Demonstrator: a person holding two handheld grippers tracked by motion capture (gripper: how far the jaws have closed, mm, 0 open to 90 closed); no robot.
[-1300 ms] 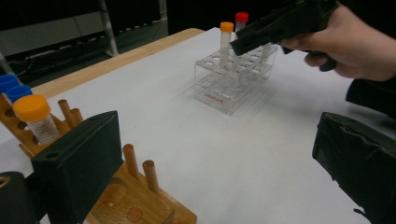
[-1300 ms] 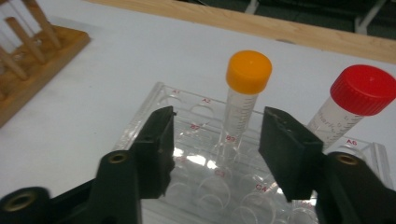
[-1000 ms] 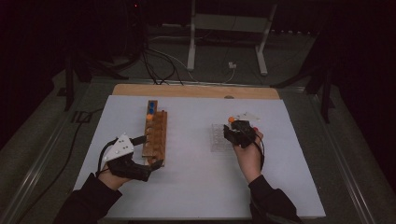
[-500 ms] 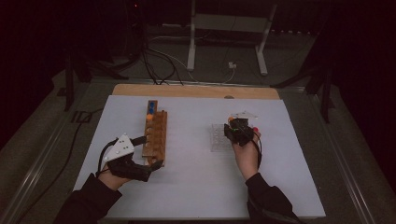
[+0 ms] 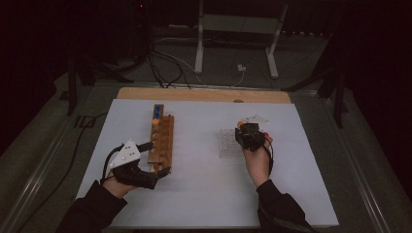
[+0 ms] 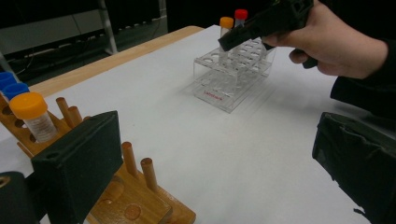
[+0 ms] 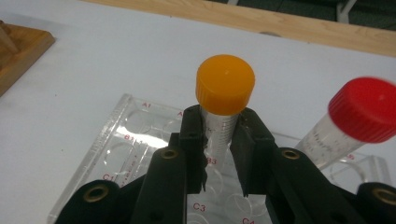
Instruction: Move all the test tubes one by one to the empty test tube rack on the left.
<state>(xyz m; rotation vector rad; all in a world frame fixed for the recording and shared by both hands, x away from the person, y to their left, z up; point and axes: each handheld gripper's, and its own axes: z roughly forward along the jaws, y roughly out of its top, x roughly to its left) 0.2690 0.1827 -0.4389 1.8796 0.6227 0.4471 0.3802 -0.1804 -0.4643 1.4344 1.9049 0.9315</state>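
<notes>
My right gripper (image 7: 218, 140) is clamped on the orange-capped tube (image 7: 224, 95), right over the clear rack (image 7: 116, 149). I can't see the tube's bottom end behind my jaws, so no idea if it's seated in a well. A red-capped tube (image 7: 355, 121) leans just beside it, a bit blurry. My left gripper (image 6: 210, 172) sits spread wide around the wooden rack (image 6: 135, 205), well away from the clear one.

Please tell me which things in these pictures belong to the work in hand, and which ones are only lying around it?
Belonging to the work:
- right claw, shut on the orange-capped clear plastic tube
- clear plastic grid rack
- red-capped clear tube
- brown wooden peg rack, between the open left claw's jaws

Lying about:
- cables on the floor
- white stand legs
</notes>
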